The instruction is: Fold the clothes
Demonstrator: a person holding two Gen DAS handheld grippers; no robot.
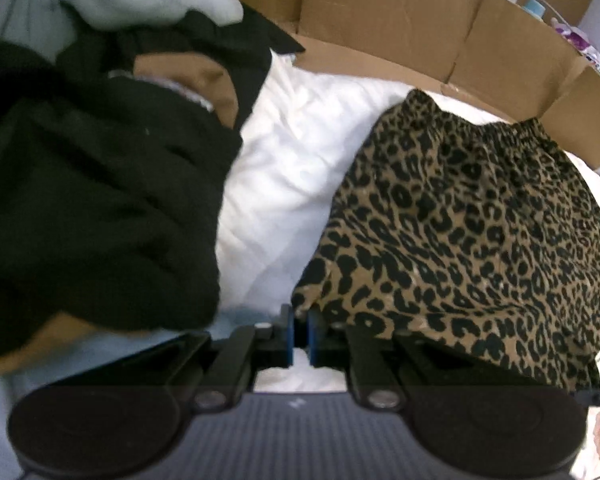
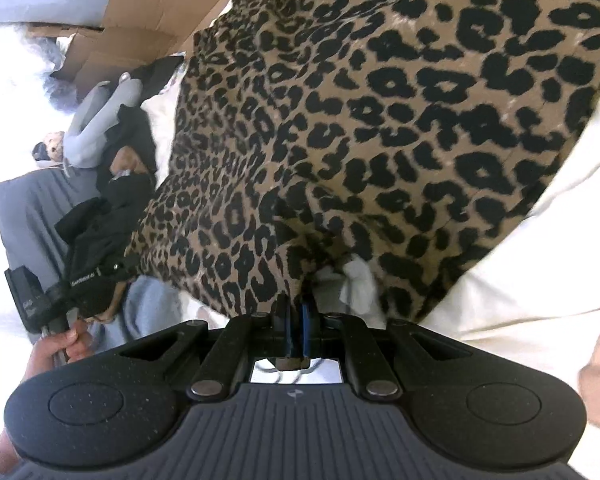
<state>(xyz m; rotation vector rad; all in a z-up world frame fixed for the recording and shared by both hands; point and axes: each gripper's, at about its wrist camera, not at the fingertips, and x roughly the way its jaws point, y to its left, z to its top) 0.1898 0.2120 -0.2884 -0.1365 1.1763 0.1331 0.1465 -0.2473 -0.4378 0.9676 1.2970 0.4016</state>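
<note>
evidently both grippers are pinching the same leopard-print garment (image 1: 460,220) along its near edge, 1 at each corner, so the hem can be lifted and carried over in a fold. the left gripper (image 1: 301,332) has its blue pads almost together, and the left corner of the cloth appears caught at their tips. the right gripper (image 2: 296,320) is clamped tight on the hem, beside a small white care label (image 2: 356,284) that sticks out of the fabric. the garment itself lies spread on the white quilted bedding (image 1: 292,168), its gathered waistband at the far end near the cardboard wall (image 1: 380,32).

a heap of black clothes (image 1: 100,200) sits just to the left, close to the leopard piece with only a strip of bedding between, and a pale blue garment (image 1: 140,0) lies behind it. that heap is the likeliest obstacle: a wide swing could drag it along. in the right wrist view the person's hand (image 2: 60,348) grips the other tool's handle, near grey fabric (image 2: 28,208).
</note>
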